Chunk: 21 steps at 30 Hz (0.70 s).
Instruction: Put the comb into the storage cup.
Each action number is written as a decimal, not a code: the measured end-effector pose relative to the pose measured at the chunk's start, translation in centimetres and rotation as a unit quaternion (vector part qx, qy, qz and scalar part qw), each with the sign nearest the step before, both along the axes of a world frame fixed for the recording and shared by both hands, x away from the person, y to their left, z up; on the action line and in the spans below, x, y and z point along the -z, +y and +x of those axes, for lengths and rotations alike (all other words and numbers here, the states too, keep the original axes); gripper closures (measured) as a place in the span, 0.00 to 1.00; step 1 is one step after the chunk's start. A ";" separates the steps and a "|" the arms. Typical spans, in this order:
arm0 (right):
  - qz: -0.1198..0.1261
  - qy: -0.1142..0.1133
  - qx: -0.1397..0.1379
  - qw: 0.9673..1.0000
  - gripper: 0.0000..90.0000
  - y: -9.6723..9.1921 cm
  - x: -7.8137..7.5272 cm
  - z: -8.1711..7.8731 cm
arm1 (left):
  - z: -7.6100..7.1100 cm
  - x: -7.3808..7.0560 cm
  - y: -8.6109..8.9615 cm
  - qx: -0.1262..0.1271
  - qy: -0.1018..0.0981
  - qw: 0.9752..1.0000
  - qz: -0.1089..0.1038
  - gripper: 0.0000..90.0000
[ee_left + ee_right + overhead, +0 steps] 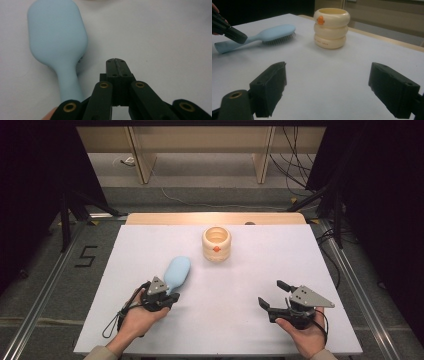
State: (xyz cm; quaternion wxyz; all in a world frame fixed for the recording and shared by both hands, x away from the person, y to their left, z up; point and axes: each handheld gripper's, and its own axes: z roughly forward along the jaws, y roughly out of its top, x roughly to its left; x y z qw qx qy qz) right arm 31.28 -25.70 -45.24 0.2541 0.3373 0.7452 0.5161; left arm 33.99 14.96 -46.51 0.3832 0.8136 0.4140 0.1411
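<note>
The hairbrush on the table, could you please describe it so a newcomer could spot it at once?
On the white table, look left of the cream ringed cup. The hairbrush lies bristles down, beside the shut left gripper. It is the one pale blue, paddle-shaped thing there.

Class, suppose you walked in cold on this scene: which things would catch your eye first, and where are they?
First comes the pale blue hairbrush, lying bristles down left of centre on the white table. The left gripper sits shut just beside its handle, with nothing between the jaws. Farther back stands the cream ringed cup with an orange mark on its front, while the right gripper waits open at the near right.
</note>
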 end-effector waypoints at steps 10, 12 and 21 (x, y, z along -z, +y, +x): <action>-0.001 0.002 -0.002 1.000 0.18 0.0 0.0 0.0 | 0.5 0.7 -0.6 0.007 0.023 0.999 0.025 1.00; -0.003 0.004 -0.003 1.000 0.18 0.0 0.0 0.0 | 0.5 0.9 -0.4 0.006 0.028 0.999 0.028 1.00; -0.004 0.003 -0.005 1.000 0.18 0.0 0.0 0.0 | 0.7 1.2 -0.2 0.001 0.038 0.999 0.038 1.00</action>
